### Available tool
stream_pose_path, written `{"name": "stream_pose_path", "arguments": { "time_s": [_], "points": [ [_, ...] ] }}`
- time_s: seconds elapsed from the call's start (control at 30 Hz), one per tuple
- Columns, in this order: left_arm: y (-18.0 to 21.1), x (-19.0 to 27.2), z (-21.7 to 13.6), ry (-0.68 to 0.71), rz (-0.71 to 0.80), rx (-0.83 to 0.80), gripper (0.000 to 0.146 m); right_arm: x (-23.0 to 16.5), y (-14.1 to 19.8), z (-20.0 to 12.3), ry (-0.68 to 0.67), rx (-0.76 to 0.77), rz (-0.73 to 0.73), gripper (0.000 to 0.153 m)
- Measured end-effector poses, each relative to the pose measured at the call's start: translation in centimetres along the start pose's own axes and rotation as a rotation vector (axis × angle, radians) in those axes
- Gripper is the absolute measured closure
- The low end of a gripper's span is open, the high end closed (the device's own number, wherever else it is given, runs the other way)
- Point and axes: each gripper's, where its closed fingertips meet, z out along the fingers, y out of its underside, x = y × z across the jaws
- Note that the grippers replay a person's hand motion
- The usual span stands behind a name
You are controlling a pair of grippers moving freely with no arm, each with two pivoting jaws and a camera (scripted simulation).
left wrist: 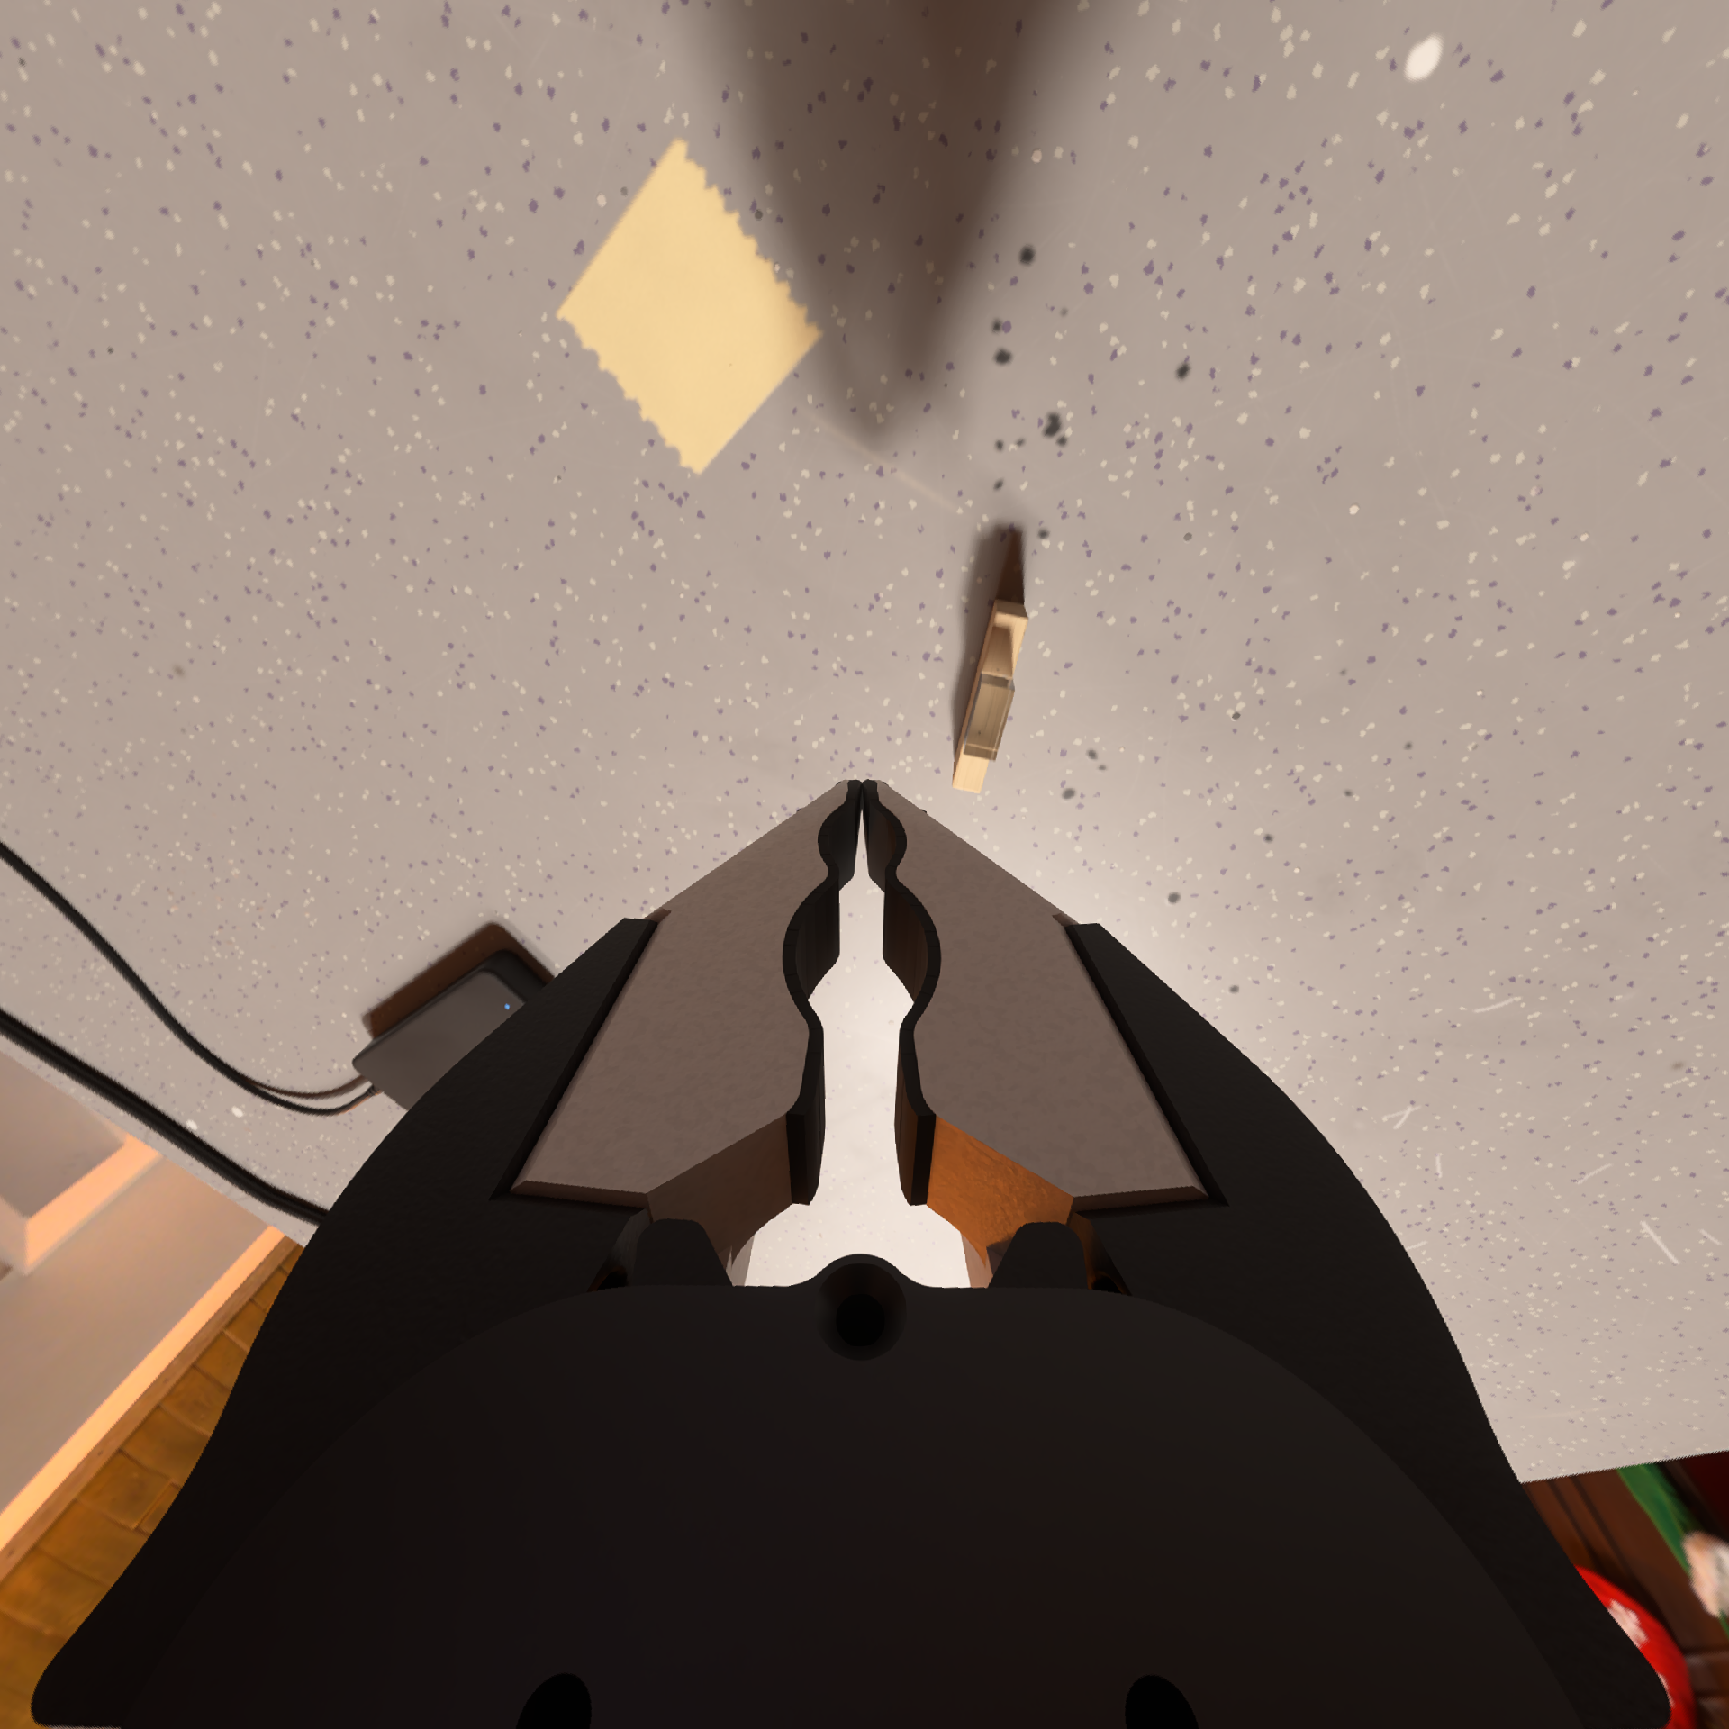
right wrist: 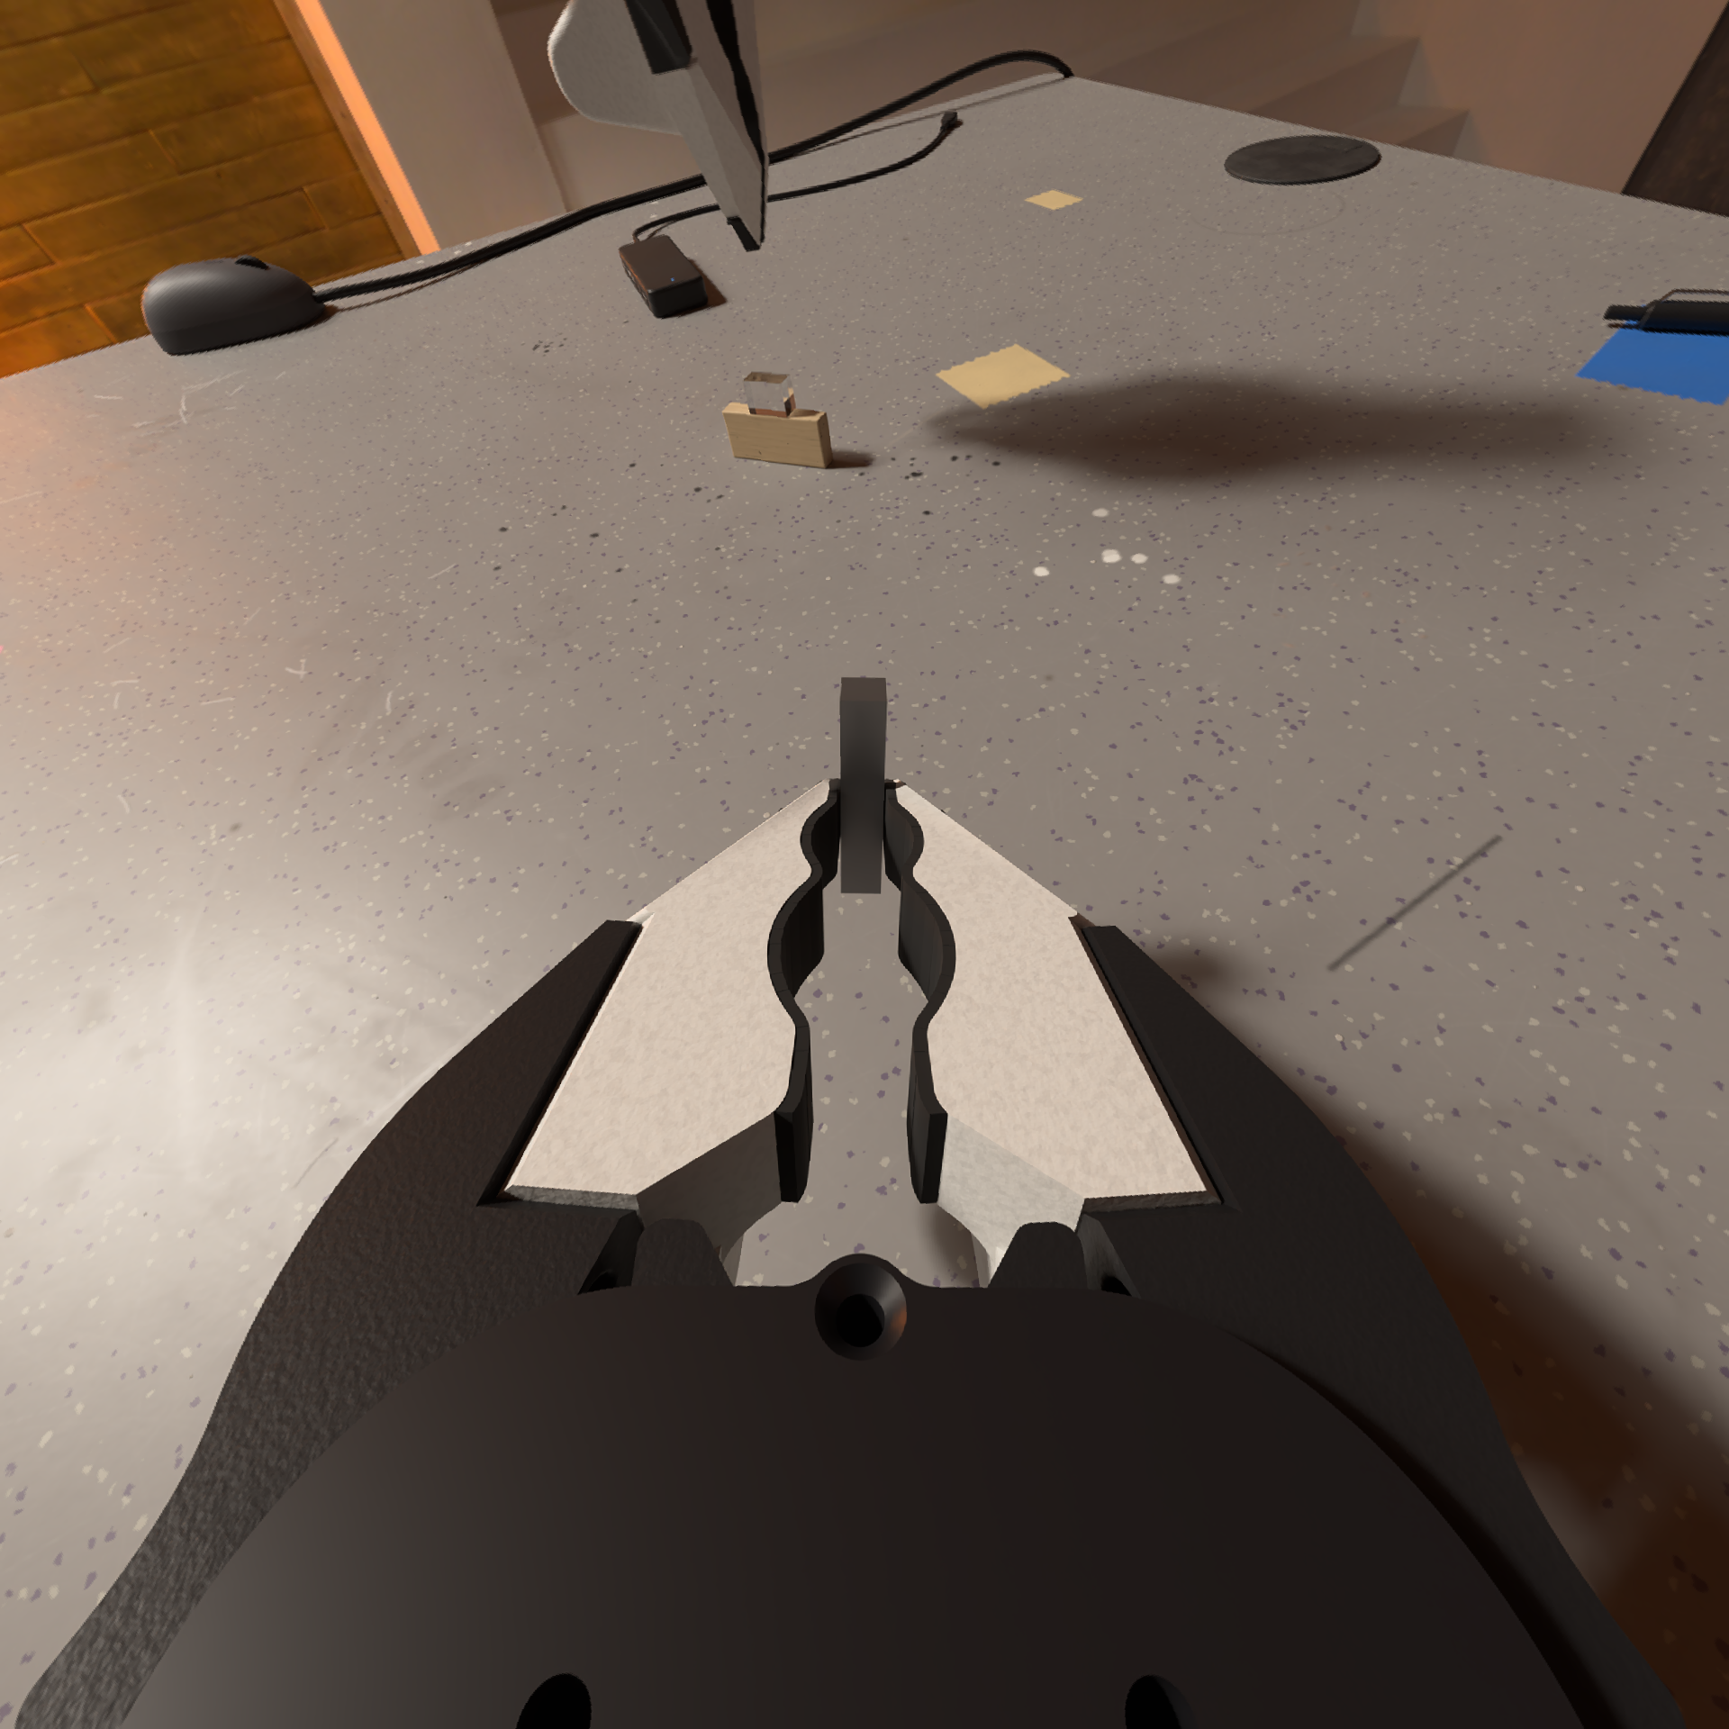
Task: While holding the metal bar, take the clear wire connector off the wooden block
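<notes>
The wooden block (right wrist: pixel 778 438) stands on the grey speckled table (right wrist: pixel 374 748), with the clear wire connector (right wrist: pixel 769 393) sticking up from its top left. In the left wrist view the block (left wrist: pixel 971 769) is seen from above with the connector (left wrist: pixel 994 697) in its slot. My left gripper (left wrist: pixel 861 791) is shut and empty, hovering above the table just left of the block. It also shows in the right wrist view (right wrist: pixel 692 103), high above and behind the block. My right gripper (right wrist: pixel 861 793) is shut on the grey metal bar (right wrist: pixel 861 730), held upright, well short of the block.
A yellow note (left wrist: pixel 688 309) lies beyond the block. A black hub (right wrist: pixel 660 274) with cables and a dark mouse (right wrist: pixel 229 304) sit at the far left edge. A blue sheet (right wrist: pixel 1656 370), a black disc (right wrist: pixel 1300 157) and a small yellow note (right wrist: pixel 1053 199) lie far right.
</notes>
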Motion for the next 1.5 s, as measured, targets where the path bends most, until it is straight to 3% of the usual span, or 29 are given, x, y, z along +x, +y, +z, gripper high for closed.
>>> {"name": "stream_pose_path", "arguments": {
  "time_s": [0.33,0.6,0.63,0.73,0.87,0.97,1.1,1.23,1.33,1.5],
  "points": [
    [0.3,0.2,-1.4,0.058,0.008,0.120,0.146,-0.1,0.1,0.0,-0.010,-0.003,0.009,0.145],
    [1.4,-2.1,-0.5,-0.022,-0.100,0.042,0.146,-0.2,0.1,0.0,-0.018,-0.002,0.018,0.145],
    [1.0,-2.4,-0.5,-0.032,-0.119,0.062,0.144,-0.2,0.1,0.0,-0.019,-0.002,0.018,0.145],
    [-1.1,-1.8,-1.3,0.051,-0.143,0.195,0.117,-0.2,0.1,0.0,-0.021,-0.001,0.022,0.145],
    [-1.1,0.8,-0.7,0.156,0.000,0.183,0.110,-0.2,0.1,0.0,-0.024,-0.001,0.027,0.145],
    [-0.5,1.7,1.3,0.133,0.157,0.093,0.104,-0.3,0.1,0.0,-0.027,-0.005,0.025,0.145],
    [-0.5,3.5,2.3,0.208,0.271,0.066,0.113,-0.4,0.2,0.0,-0.033,-0.009,0.024,0.145],
    [0.6,3.1,3.0,0.182,0.253,-0.028,0.123,-0.4,0.2,0.0,-0.038,-0.008,0.035,0.145],
    [1.2,1.8,2.5,0.105,0.184,-0.081,0.123,-0.4,0.2,0.0,-0.041,-0.008,0.037,0.145],
    [1.0,-1.1,0.3,-0.068,0.097,0.000,0.119,-0.4,0.2,-0.1,-0.044,-0.008,0.045,0.145]
  ]
}}
